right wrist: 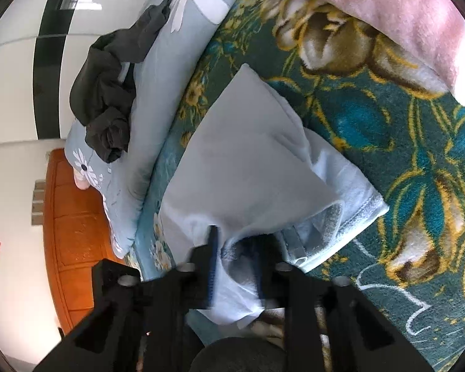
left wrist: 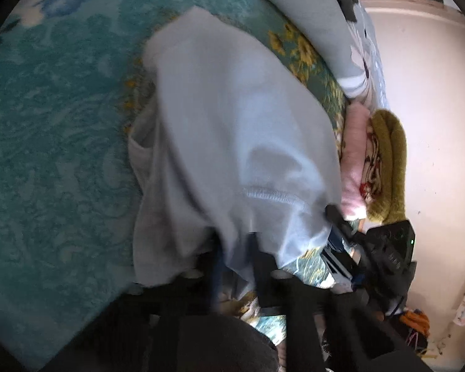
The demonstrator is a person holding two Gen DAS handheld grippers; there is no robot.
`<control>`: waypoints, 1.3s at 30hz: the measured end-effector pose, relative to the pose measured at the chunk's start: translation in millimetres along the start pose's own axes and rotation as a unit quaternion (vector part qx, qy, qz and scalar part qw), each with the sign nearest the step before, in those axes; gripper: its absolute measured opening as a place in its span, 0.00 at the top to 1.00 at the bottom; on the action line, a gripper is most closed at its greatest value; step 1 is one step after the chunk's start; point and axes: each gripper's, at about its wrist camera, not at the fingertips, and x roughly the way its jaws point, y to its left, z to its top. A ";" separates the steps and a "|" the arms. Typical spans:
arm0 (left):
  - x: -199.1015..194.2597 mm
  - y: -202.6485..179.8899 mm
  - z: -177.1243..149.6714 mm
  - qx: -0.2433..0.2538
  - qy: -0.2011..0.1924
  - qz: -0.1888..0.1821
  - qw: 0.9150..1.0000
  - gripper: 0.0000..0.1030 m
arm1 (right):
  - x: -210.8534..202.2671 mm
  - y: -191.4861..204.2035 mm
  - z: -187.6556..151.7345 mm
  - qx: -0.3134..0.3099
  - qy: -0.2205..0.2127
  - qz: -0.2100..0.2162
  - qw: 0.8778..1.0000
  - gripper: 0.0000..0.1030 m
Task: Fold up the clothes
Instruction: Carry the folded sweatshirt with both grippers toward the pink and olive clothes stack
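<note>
A pale blue garment (left wrist: 232,117) lies in folded layers on a teal flowered blanket (left wrist: 46,155). Its near edge is bunched between the fingers of my left gripper (left wrist: 237,248), which is shut on the cloth. In the right wrist view the same garment (right wrist: 248,155) shows a stitched hem at its right corner. My right gripper (right wrist: 235,251) is shut on its near white-blue edge, and the cloth hides the fingertips. Both grippers hold the garment's near side, close to the blanket (right wrist: 387,130).
A daisy-print pillow (right wrist: 158,99) carries a crumpled dark garment (right wrist: 105,99). A pink blanket (right wrist: 372,9) and an olive towel (left wrist: 390,161) lie along the bed's side. An orange wooden headboard (right wrist: 74,223) and a pale wall (left wrist: 434,93) border the bed.
</note>
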 end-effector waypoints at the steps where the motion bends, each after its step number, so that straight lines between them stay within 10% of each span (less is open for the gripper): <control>1: -6.5 -4.3 -0.1 0.011 -0.011 -0.009 1.000 0.91 | -2.8 2.5 -0.3 -0.006 -0.004 0.006 1.000 0.95; 7: -21.6 -25.7 -12.6 0.108 -0.005 0.014 0.994 0.92 | -28.6 14.5 -5.8 -0.055 -0.024 0.014 0.998 0.96; 12: 1.1 -4.6 -16.3 0.085 0.016 0.060 0.994 0.92 | -11.0 -15.8 -20.2 -0.029 0.005 -0.035 0.999 0.96; 21: -29.5 13.9 -19.3 0.070 0.001 0.039 0.997 0.90 | -46.1 -24.4 -15.4 -0.047 -0.037 -0.068 0.996 0.95; 23: -43.5 21.4 -14.3 0.061 -0.028 0.028 0.997 0.66 | -56.8 -28.1 -11.3 -0.049 -0.062 -0.073 0.994 0.87; 25: -53.9 30.3 -5.3 0.041 -0.065 0.030 0.997 0.29 | -60.3 -30.6 -8.1 -0.043 -0.082 -0.068 0.993 0.41; 26: -56.2 34.4 -1.3 0.035 -0.079 0.033 0.996 0.25 | -59.9 -32.9 -6.2 -0.039 -0.088 -0.058 0.994 0.38; 39: -22.5 28.4 8.2 0.094 -0.065 0.022 0.993 0.23 | -47.9 -61.8 1.1 0.004 -0.118 -0.025 0.993 0.36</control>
